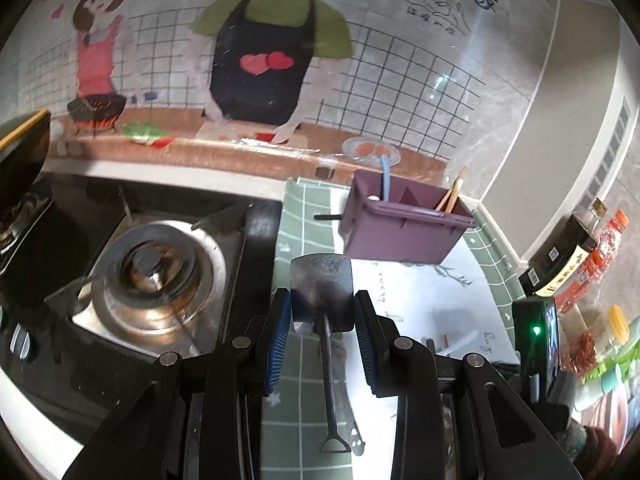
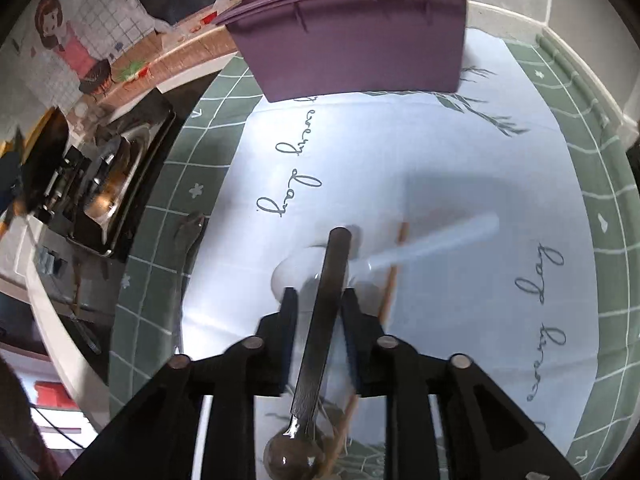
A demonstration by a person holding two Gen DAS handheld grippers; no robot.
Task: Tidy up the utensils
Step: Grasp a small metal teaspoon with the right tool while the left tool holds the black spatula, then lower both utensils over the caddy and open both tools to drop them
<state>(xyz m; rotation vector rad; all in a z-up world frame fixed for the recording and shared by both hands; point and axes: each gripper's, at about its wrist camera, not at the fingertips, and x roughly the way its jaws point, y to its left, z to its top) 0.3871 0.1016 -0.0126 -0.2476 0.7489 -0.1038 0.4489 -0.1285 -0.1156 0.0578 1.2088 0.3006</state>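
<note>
Daylight floods both fisheye views; glare streaks the glossy wall mural [image 1: 280, 60] and whitens the cloth [image 2: 440, 168], where a soft shadow falls. A white spoon [image 2: 400, 256] smears with motion blur. Edges bend and darken.

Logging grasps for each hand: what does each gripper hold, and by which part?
Left gripper clamps the metal spatula by its blade. Right gripper pinches the metal spoon by its handle.

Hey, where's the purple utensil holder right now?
The purple utensil holder stands at the back of the green mat, right of the stove burner and against the wall. In the right wrist view it sits top centre, beyond the white plastic spoon.
</note>
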